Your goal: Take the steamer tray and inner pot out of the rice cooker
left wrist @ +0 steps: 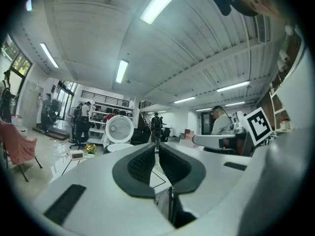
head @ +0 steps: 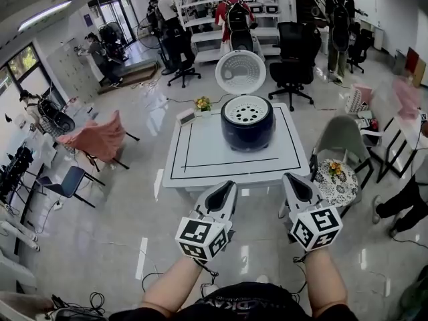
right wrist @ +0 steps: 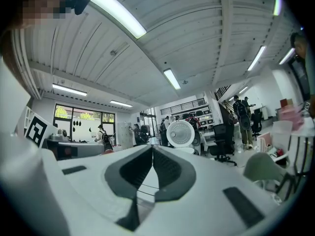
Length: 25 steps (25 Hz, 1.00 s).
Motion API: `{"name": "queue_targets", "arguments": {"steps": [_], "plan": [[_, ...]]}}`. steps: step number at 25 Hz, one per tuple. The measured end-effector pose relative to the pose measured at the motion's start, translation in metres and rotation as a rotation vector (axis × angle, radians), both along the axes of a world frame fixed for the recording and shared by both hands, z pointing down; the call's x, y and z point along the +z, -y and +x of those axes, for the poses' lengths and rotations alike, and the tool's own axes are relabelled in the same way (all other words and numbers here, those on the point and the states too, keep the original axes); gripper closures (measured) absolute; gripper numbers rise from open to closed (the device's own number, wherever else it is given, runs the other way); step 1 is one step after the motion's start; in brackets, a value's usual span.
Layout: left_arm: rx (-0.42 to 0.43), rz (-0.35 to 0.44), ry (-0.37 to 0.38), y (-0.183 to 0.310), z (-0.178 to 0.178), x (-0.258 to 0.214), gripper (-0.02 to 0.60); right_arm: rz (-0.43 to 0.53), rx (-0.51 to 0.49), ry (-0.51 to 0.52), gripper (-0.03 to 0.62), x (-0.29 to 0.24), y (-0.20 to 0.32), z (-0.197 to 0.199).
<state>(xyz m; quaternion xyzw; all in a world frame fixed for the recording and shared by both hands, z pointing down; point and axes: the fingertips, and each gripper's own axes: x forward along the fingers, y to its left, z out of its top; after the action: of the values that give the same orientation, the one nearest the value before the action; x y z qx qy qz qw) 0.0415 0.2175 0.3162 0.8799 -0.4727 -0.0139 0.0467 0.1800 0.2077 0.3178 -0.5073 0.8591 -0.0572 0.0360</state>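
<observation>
Left gripper (head: 231, 186) fingers together, right gripper (head: 289, 178) likewise, empty

Dark blue cooker (head: 247, 129), lid (head: 241, 72) upright, white holed tray (head: 247, 110) seated in its top, stands well beyond left claw (head: 231, 185) and right claw (head: 289, 178).

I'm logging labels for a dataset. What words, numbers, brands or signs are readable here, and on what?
No text is readable.
On the left gripper and right gripper: black-and-white square markers only, no letters.
On the small white display on the table: too small to read.
On the rice cooker: no label shows.
</observation>
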Motion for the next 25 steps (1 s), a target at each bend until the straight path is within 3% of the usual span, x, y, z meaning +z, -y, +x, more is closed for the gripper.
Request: {"name": "queue_targets", "arguments": {"steps": [6,12,19,25], "plan": [[-0.015,-0.010,0.002,0.008,0.028,0.005,0.521,-0.002,-0.053,-0.005,0.575,0.005,0.005,0.023],[-0.039,-0.009,0.012,0.015,0.055,0.009,0.429,0.002,-0.094,-0.011,0.536,0.009,0.011,0.045],[-0.038,-0.014,0.044,0.022,0.076,0.011,0.332,0.017,-0.095,0.001,0.453,0.006,0.017,0.062],[-0.031,-0.018,0.044,0.040,0.085,0.013,0.294,0.009,-0.077,0.013,0.444,0.007,0.031,0.073]]}}
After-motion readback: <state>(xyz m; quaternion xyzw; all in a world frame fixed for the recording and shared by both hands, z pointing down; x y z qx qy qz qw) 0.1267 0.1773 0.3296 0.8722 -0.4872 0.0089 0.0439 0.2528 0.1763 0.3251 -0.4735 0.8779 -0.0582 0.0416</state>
